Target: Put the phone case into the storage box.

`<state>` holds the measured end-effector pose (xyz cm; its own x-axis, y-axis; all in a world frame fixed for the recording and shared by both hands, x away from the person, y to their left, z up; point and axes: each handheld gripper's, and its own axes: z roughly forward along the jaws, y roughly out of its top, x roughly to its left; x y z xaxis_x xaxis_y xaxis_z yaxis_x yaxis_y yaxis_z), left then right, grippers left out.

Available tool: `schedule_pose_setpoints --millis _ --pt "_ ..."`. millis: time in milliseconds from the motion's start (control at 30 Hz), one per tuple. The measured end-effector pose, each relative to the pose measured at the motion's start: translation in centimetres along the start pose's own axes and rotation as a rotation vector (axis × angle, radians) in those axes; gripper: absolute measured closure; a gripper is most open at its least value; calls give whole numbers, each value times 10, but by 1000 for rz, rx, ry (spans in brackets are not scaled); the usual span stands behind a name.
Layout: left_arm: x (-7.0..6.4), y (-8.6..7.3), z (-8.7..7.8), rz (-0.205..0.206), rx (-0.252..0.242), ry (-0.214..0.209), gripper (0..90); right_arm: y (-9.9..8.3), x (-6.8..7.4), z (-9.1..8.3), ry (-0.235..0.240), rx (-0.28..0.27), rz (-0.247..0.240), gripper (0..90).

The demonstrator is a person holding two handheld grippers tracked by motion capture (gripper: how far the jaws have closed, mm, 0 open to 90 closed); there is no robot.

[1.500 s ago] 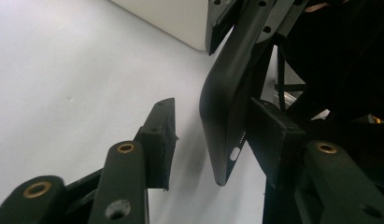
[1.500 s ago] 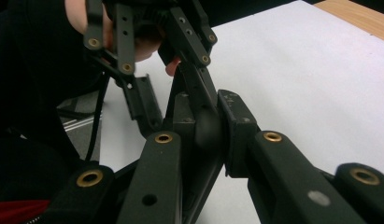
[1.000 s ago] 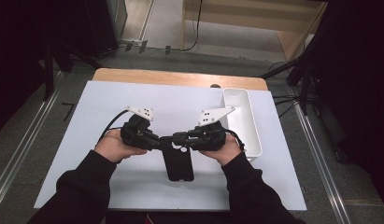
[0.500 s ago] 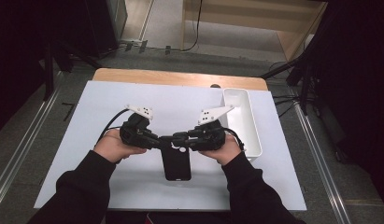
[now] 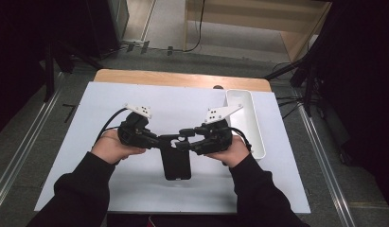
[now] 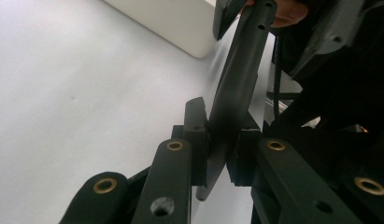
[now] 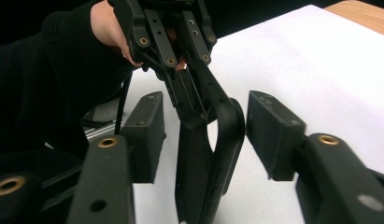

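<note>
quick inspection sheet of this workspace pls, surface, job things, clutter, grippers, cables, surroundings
surface: white sheet over a wooden table
job's things: black phone case held between the two grippers; white tray at the sheet's right edge, nothing seen in it
clutter: nothing seen
grippers: left gripper shut on the case's edge; right gripper open, its jaws astride the case's corner, apart from it
cables: black cable trails from the left gripper; more cables on the floor beyond the table
surroundings: grey floor, metal rails either side, wooden shelf unit behind
</note>
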<state>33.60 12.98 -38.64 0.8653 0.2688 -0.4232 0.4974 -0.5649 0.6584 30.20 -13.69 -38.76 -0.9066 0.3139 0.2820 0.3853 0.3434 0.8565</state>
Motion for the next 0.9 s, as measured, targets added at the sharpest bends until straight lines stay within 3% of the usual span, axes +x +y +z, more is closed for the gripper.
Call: schedule_pose_setpoints --millis 100,300,467,567,667,800,900 --pt "0 1 -4 -10 5 21 802 1 1 -3 -3 5 10 429" --pt "0 1 -10 -22 4 60 802 -1 -1 -9 -48 -10 20 244" --pt "-1 1 -13 -16 9 79 801 -5 -3 -11 -93 9 21 172" --pt "-2 1 -13 -16 12 83 801 -7 -5 -12 -74 22 42 150" --pt "-2 2 -14 -12 10 93 801 -10 -6 -11 -99 38 60 0" --pt "-3 2 -18 -19 -1 114 801 -16 -7 -8 -139 28 77 0" --pt "-4 3 -21 -27 -11 135 801 -17 -4 -8 -206 18 96 0"
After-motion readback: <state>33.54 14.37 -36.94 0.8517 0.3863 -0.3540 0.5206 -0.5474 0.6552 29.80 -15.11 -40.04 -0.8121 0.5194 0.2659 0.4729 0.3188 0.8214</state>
